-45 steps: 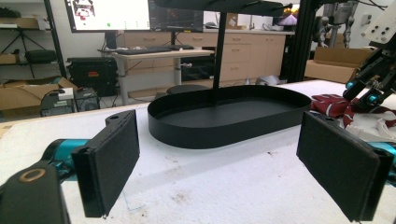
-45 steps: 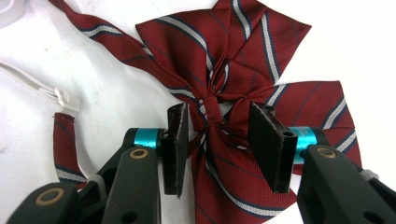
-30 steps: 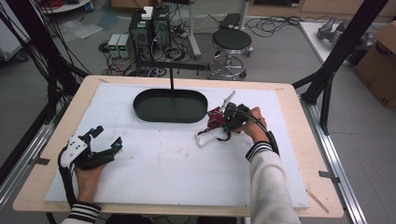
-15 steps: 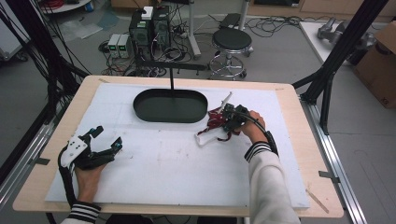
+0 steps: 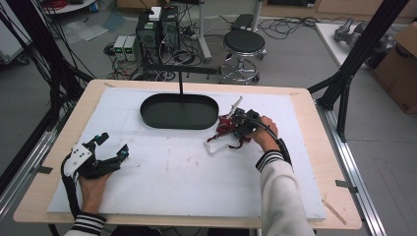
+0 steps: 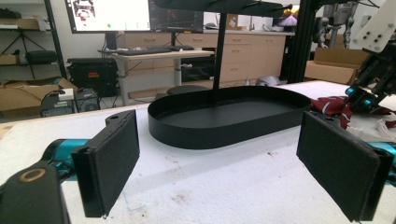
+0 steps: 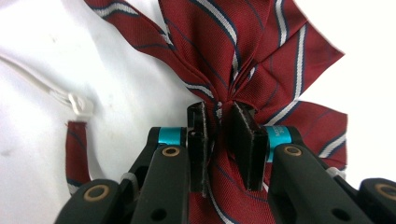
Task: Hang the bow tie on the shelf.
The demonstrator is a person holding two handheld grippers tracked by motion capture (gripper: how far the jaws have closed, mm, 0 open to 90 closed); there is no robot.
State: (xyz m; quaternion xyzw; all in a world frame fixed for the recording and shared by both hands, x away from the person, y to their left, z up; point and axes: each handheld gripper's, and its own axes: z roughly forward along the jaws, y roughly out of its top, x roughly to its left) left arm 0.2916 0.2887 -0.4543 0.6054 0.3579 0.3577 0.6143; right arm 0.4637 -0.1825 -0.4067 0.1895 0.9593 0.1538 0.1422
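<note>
At three o'clock of the black tray (image 5: 179, 112), we list our right gripper (image 7: 219, 135) clamped on the striped bow tie (image 7: 243, 51); left gripper (image 6: 219, 172) wide, idle.

Item: bow tie (image 7: 243, 60), red with white and navy stripes
Pose: lying flat, knot pinched
Place: lying beside tray (image 5: 179, 111)

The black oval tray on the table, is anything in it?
Empty. The black oval tray shows a bare floor; the red striped bow tie lies outside it.
</note>
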